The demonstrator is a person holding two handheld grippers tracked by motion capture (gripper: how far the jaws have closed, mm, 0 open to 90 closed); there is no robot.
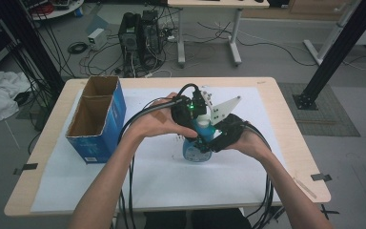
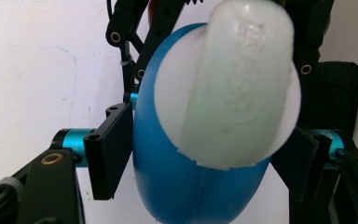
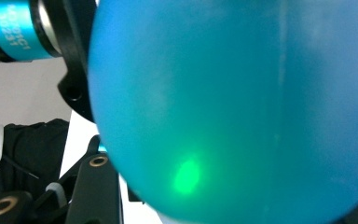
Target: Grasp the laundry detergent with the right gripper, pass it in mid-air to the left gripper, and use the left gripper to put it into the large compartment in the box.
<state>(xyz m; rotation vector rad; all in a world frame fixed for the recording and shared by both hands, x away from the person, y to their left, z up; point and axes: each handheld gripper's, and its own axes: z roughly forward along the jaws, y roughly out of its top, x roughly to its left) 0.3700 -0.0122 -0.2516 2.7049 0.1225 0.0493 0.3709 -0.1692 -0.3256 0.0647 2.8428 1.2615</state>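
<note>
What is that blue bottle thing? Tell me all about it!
The blue bottle looks like smooth, shiny plastic, rounded and squat, with a white flip cap on top bearing faint raised marks. It stands near the middle of the white table cover. The left gripper has its black jaws on both sides near the top; the right gripper clamps its body.

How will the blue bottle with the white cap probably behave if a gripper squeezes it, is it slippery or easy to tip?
The blue bottle looks smooth and glossy with rounded sides, so flat jaws may slip on it. Its body seems molded plastic, probably light and slightly yielding under pressure. With a large white cap above a narrowing body, it could tip easily if pushed high.
</note>
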